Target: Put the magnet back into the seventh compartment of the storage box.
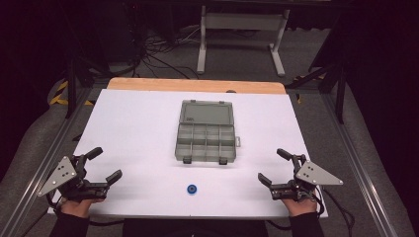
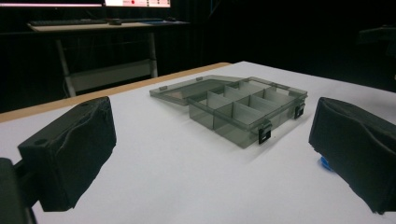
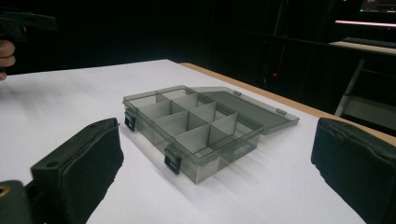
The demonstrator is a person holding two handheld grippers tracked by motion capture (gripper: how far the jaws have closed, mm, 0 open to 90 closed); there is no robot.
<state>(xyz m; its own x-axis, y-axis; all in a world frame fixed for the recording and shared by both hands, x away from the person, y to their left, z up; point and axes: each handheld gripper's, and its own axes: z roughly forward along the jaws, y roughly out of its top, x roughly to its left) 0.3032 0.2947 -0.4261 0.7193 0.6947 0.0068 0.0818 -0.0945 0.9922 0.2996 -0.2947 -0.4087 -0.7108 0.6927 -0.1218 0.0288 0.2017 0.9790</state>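
A smoky clear compartment box [image 1: 205,140] lies open at the middle of the white table, its lid [image 1: 206,112] folded flat toward the far side and its two black latches facing me. A small blue round piece [image 1: 191,189] rests on the table in front of the box. My left gripper [image 1: 106,163] is open near the front left corner, holding nothing. My right gripper [image 1: 272,165] is open near the front right corner, also holding nothing. The left gripper view has the box [image 2: 247,109] ahead between the jaws, and the blue piece [image 2: 325,163] peeks out beside the right jaw. The right gripper view has the box [image 3: 191,128] close ahead.
The white table top [image 1: 133,128] ends in a wooden strip [image 1: 197,85] at the far edge. Metal rails [image 1: 346,148] run along both sides. Beyond stand a white desk frame [image 1: 242,34] and floor cables [image 1: 153,49]. A hand [image 3: 7,53] appears far left in the right gripper view.
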